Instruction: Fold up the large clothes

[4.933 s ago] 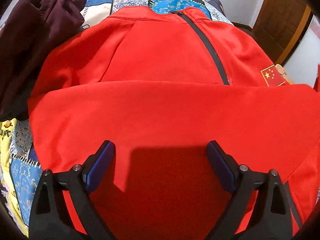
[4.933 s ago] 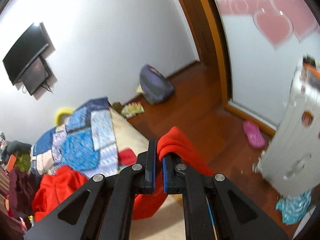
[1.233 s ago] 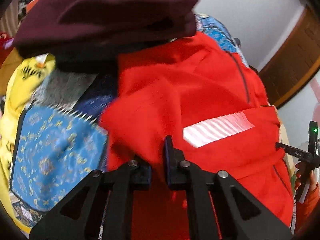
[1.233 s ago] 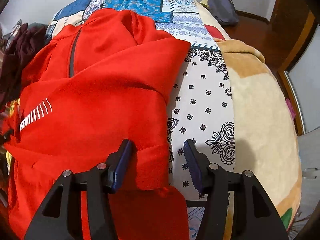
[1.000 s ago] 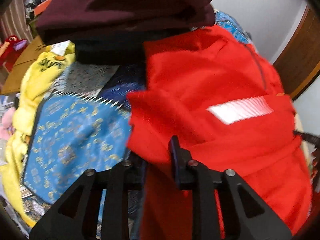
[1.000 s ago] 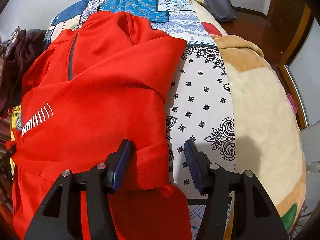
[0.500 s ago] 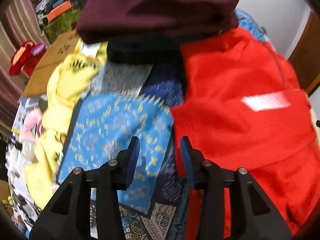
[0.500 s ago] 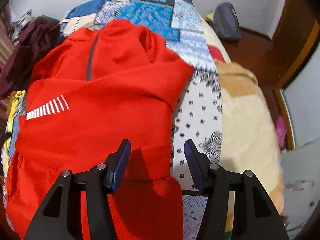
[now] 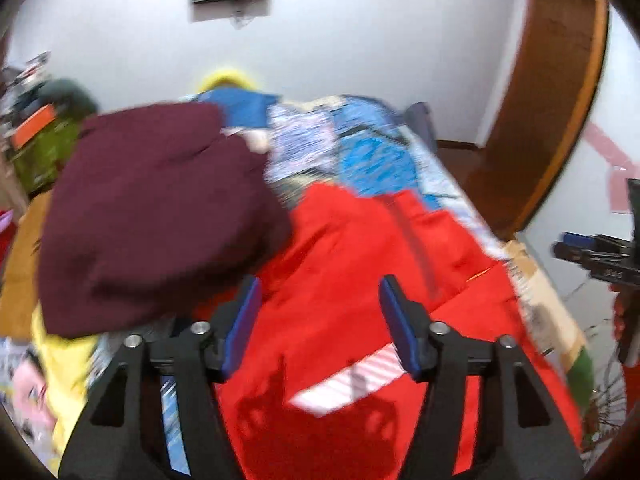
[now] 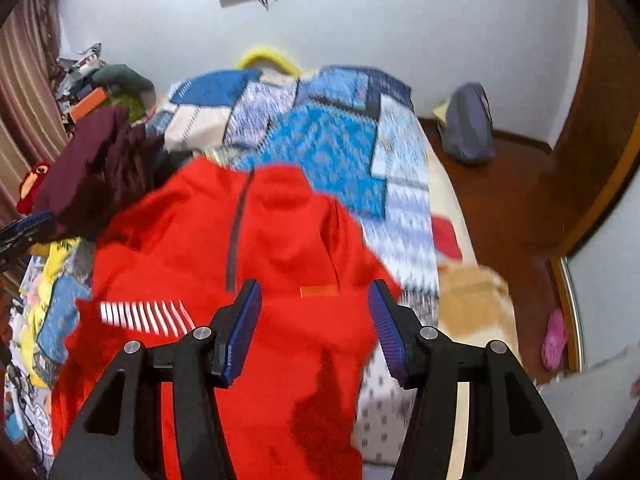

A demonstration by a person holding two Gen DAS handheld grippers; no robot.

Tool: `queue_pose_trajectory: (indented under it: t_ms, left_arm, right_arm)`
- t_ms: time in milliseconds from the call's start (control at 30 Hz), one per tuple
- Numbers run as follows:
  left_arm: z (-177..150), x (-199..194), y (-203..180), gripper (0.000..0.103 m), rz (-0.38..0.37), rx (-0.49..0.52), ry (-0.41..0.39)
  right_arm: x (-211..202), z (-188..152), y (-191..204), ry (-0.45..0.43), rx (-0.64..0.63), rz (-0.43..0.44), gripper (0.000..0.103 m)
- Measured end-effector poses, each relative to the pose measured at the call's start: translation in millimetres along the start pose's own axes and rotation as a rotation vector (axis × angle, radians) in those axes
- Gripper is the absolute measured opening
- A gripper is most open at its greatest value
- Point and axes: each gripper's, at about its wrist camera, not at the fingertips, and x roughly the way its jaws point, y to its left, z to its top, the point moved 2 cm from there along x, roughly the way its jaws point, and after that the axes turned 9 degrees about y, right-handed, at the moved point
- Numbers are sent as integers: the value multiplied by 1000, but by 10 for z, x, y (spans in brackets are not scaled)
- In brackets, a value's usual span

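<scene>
A red zip jacket (image 10: 280,264) lies on the bed with both sleeves folded across its body. A white striped patch (image 10: 144,316) shows on the folded sleeve. The jacket also fills the left wrist view (image 9: 360,280). My left gripper (image 9: 318,320) is open and empty, raised above the jacket's left part. My right gripper (image 10: 312,320) is open and empty, raised above the jacket's lower middle. The right gripper also shows at the right edge of the left wrist view (image 9: 592,252).
A pile of maroon clothes (image 9: 152,212) lies left of the jacket, also in the right wrist view (image 10: 92,168). A blue patchwork quilt (image 10: 320,140) covers the bed. A grey backpack (image 10: 466,124) lies on the wooden floor. A pink slipper (image 10: 554,338) lies by the door.
My left gripper let go of the red sleeve, opened wide and lifted up. My right gripper stayed open and rose away from the jacket. Both views are motion-blurred.
</scene>
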Motion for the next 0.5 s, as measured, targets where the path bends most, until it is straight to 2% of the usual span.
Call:
queue_pose_trajectory:
  t_ms: [100,167,267,500]
  left_arm:
    - [299,257,-197,66,10,75,18]
    - [454,454,-242,66,15,84,38]
    - [695,801,-207,66,-5,43,87]
    - [1005,1573,-12,66,-36,-82,189]
  right_arm:
    - [63,220,12,-28,8,-14,53]
    - [165,363,-13,-22,18,17,54]
    - [417,588,-44,13,43,65,54]
    - [1145,903,-77,93,93,62,54]
